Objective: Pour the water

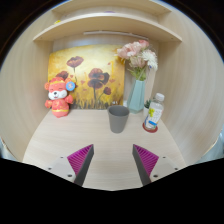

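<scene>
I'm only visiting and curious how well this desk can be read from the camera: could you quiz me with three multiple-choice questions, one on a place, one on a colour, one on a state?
1. Where does the grey cup stand?
A. Between the tool's fingers
B. Beyond the tool's fingers, left of the bottle
C. Behind the plush toy

2. What colour is the plush toy, mainly?
A. Blue
B. Green
C. Orange

3. How is the tool?
A. Open, holding nothing
B. Closed on the cup
C. Closed on the bottle

Answers: 1 B, the cup sits ahead of the fingers with the bottle to its right. 2 C, its body is orange. 3 A, bare table shows between the spread fingers.
</scene>
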The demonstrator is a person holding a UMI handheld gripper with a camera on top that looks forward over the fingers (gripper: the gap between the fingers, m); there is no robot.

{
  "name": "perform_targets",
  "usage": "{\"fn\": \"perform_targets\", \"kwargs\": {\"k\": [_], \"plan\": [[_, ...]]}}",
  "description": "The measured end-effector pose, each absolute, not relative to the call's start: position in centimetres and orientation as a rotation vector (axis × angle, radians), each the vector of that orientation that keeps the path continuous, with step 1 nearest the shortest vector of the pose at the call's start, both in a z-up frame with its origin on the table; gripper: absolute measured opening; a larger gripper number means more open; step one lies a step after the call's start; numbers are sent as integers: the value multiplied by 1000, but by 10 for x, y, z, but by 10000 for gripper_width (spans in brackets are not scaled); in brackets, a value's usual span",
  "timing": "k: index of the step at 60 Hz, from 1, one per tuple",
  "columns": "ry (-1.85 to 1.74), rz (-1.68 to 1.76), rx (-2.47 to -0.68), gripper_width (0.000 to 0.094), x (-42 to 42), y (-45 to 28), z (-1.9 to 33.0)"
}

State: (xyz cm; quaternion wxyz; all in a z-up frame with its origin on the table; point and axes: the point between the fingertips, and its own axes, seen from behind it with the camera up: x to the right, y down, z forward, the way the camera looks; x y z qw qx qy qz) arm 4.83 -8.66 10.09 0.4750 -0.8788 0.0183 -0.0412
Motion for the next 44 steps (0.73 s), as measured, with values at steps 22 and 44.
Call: {"fn": "perform_targets", "kwargs": {"k": [22,44], "plan": [[-30,-56,-2032,804,-34,-106,202],[-24,-37,-1996,804,-50,-125,228]]}}
